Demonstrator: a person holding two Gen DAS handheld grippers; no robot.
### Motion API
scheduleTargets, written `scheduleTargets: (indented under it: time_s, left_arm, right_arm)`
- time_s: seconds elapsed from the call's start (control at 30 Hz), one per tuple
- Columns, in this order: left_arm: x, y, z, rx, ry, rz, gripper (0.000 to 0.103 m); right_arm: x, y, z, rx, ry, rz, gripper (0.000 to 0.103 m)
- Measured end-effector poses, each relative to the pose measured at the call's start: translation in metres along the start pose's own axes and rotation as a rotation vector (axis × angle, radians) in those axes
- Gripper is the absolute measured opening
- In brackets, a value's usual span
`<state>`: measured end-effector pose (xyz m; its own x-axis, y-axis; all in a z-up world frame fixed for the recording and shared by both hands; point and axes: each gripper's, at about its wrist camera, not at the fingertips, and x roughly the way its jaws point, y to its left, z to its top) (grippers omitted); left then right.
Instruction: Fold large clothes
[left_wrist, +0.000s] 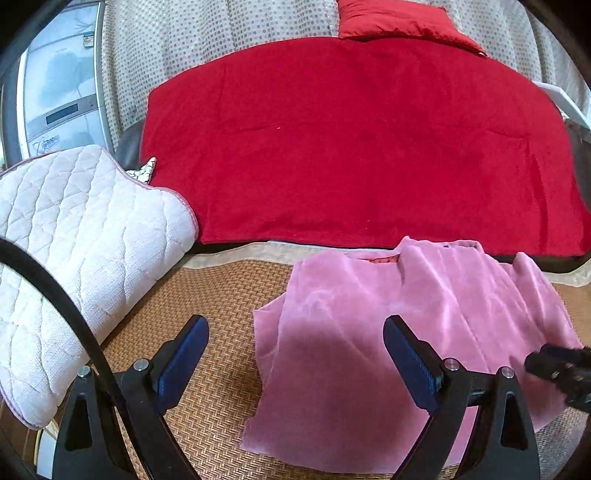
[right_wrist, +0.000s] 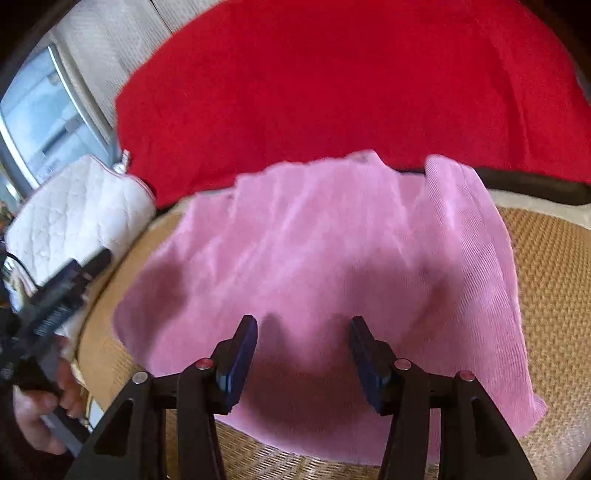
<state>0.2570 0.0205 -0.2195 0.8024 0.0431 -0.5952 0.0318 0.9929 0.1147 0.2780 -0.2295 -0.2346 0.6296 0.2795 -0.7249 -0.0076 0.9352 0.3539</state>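
Observation:
A pink fleece garment (left_wrist: 388, 332) lies folded on a woven straw mat (left_wrist: 218, 295); it also fills the middle of the right wrist view (right_wrist: 332, 258). My left gripper (left_wrist: 295, 328) is open and empty, hovering over the garment's left edge. My right gripper (right_wrist: 304, 328) is open and empty, just above the garment's near part. The right gripper's tip shows at the right edge of the left wrist view (left_wrist: 554, 365). The left gripper and the hand holding it show at the left of the right wrist view (right_wrist: 55, 302).
A red blanket (left_wrist: 351, 147) covers the bed behind the mat, with a red pillow (left_wrist: 399, 22) at the back. A white quilted cushion (left_wrist: 74, 240) lies on the left. A grey appliance (left_wrist: 59, 88) stands at the far left.

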Motion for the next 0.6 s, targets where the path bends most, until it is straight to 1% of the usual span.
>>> scheduleTargets:
  time_s: [0.1,0.13,0.2,0.23,0.3,0.37,0.43,0.53,0.6]
  left_arm:
    - [0.002,0.002,-0.001,-0.003,0.006,0.009,0.095]
    - [0.003,0.003,-0.002,-0.002,0.014,0.012,0.095]
    - [0.006,0.004,-0.004,-0.001,0.033,0.012,0.095]
    - [0.010,0.006,-0.005,-0.002,0.052,0.003,0.095]
    - [0.018,0.013,-0.009,-0.021,0.104,-0.007,0.095]
    - [0.025,0.029,-0.014,-0.066,0.150,-0.007,0.095]
    - [0.031,0.052,-0.021,-0.134,0.196,-0.012,0.095]
    - [0.031,0.082,-0.033,-0.234,0.225,-0.043,0.095]
    - [0.028,0.096,-0.042,-0.280,0.238,-0.086,0.095]
  right_arm:
    - [-0.005,0.008,0.000,-0.027,-0.033,0.007,0.055]
    - [-0.001,0.009,-0.002,-0.030,-0.021,0.005,0.055]
    - [0.024,0.012,-0.003,-0.025,0.045,-0.018,0.056]
    - [0.030,0.012,-0.006,-0.031,0.053,-0.033,0.056]
    - [0.029,0.016,-0.008,-0.066,0.034,-0.053,0.056]
    - [0.025,0.015,-0.008,-0.062,0.031,-0.051,0.056]
    - [0.024,0.013,-0.009,-0.048,0.032,-0.041,0.056]
    - [0.024,0.013,-0.009,-0.052,0.035,-0.051,0.055]
    - [0.025,0.014,-0.009,-0.055,0.038,-0.063,0.056]
